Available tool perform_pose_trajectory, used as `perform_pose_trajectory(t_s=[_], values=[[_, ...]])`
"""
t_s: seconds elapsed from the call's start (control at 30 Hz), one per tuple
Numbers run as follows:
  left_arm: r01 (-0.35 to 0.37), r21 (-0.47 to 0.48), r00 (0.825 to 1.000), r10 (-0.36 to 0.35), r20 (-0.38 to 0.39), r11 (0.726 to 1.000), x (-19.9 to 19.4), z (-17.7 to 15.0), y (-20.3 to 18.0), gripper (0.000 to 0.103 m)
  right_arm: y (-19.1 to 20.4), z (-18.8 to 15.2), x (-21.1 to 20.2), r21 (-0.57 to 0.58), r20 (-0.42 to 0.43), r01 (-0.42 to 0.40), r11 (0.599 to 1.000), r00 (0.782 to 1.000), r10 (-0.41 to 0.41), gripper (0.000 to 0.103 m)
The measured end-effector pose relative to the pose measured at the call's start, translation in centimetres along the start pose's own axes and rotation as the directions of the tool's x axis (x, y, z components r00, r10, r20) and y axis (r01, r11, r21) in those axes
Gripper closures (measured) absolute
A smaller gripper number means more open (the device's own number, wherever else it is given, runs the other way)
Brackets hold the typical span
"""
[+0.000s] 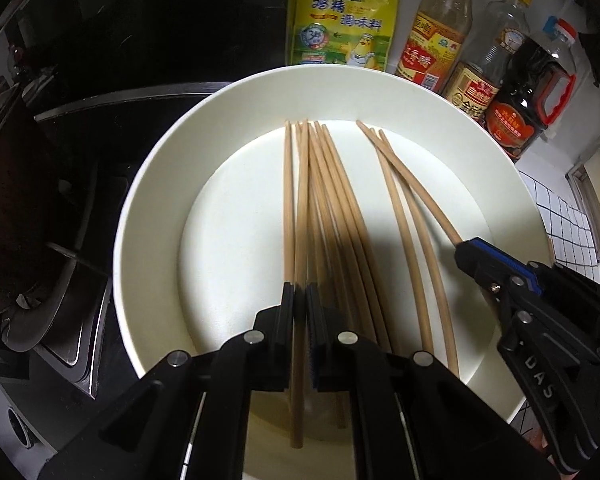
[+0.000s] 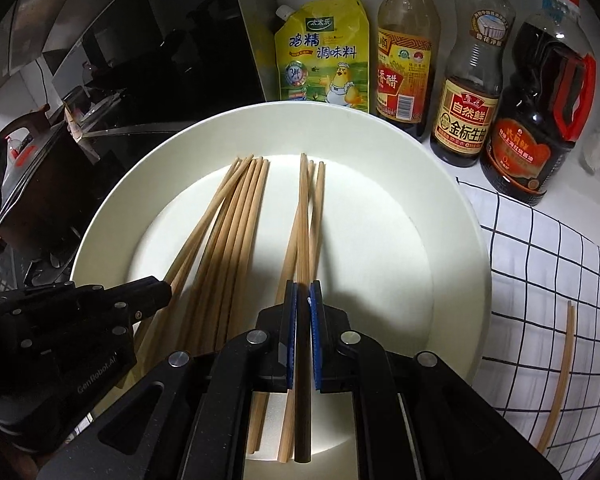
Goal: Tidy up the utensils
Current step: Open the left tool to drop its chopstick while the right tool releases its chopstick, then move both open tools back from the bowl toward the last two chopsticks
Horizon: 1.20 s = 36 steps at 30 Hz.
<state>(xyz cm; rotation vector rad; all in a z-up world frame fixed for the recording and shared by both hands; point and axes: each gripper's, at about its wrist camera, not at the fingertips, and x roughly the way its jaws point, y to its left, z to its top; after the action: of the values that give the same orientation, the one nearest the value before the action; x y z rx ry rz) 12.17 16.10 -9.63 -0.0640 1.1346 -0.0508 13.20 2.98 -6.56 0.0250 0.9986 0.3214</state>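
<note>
A: Quick check, what have you got in each hand?

B: Your left gripper [image 1: 300,292] is pinched nearly closed on one chopstick from the bigger bundle of chopsticks [image 1: 320,216], which lies in the white plate [image 1: 156,216]. Your right gripper [image 2: 303,292] is likewise closed down on a single stick from the smaller group [image 2: 312,208], same plate.

A: Why one stick each?

B: My read: you're pulling a pair, one per hand, so they come out matched rather than as a clump. Narrow jaws keep neighbours from being dragged along.

A: Why grab near the thick ends?

B: They're closest to you, and the tips point away toward the sauce bottles [image 2: 464,92] and the yellow seasoning pouch [image 2: 324,56]. Holding the butt end lets you slide a stick out lengthwise.

A: Where do they go?

B: Likely the checked cloth [image 2: 540,264] right of the plate; one chopstick on the cloth [image 2: 560,380] already lies there. No holder visible, so that's a guess.

A: Risk?

B: The left stick crosses its neighbours, so lifting may roll them toward the stove [image 1: 60,208] side of the plate.
</note>
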Motion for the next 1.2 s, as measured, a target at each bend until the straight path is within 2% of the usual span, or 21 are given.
perform_pose_trajectory(t_s=[0.07, 0.23, 0.53, 1.2], values=[[-0.001, -0.010, 1.000, 0.001, 0.009, 1.000, -0.4, 0.1, 0.3, 0.084, 0.0, 0.1, -0.6, 0.001, 0.021, 0.006, 1.000, 1.000, -0.006, 0.083], [-0.010, -0.035, 0.999, 0.011, 0.052, 0.999, -1.9, 0.5, 0.9, 0.049, 0.0, 0.3, -1.8, 0.003, 0.048, 0.010, 1.000, 0.999, -0.010, 0.082], [-0.015, -0.043, 0.997, 0.019, 0.081, 0.999, -4.4, -0.5, 0.9, 0.045, 0.1, -0.8, -4.2, 0.011, 0.068, 0.007, 1.000, 0.998, -0.008, 0.074], [0.006, -0.004, 0.988, -0.006, 0.154, 1.000, -10.0, -3.8, -3.1, 0.043, -2.3, -5.1, -11.6, 0.057, 0.107, 0.034, 0.998, 0.993, -0.040, 0.073]])
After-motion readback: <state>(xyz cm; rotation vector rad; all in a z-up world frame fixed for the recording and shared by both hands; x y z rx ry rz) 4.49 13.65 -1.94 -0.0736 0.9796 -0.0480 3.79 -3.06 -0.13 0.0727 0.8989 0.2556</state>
